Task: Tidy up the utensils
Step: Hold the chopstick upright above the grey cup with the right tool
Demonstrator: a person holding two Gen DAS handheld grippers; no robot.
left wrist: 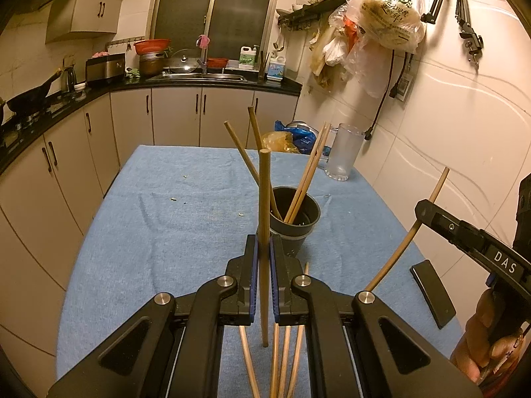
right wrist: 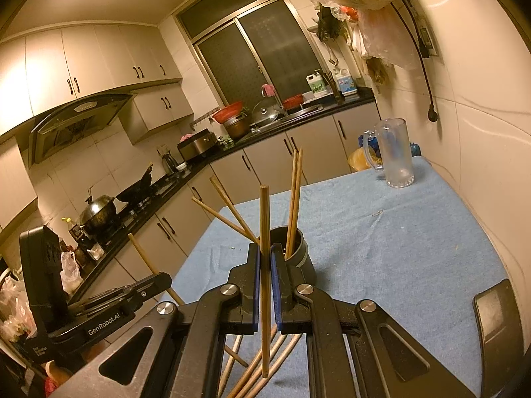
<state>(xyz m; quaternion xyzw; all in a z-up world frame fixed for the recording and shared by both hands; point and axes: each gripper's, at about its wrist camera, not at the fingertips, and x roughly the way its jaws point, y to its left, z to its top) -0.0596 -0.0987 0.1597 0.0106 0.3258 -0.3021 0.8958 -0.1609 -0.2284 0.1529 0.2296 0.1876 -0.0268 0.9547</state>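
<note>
Each chopstick (left wrist: 264,205) I had was upright just short of the holder (left wrist: 295,219), four already inside. Left gripper (left wrist: 264,252) and right gripper (right wrist: 264,265) were both clenched on one. Next I'd need to lift over its rim, then release.

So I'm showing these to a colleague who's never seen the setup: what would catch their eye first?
Most likely the two grippers, each shut on an upright chopstick: the left gripper on one chopstick, the right gripper on another chopstick. Just past both stands the dark holder cup on the blue cloth, with several chopsticks leaning out of it. More loose chopsticks lie on the cloth below the grippers.
</note>
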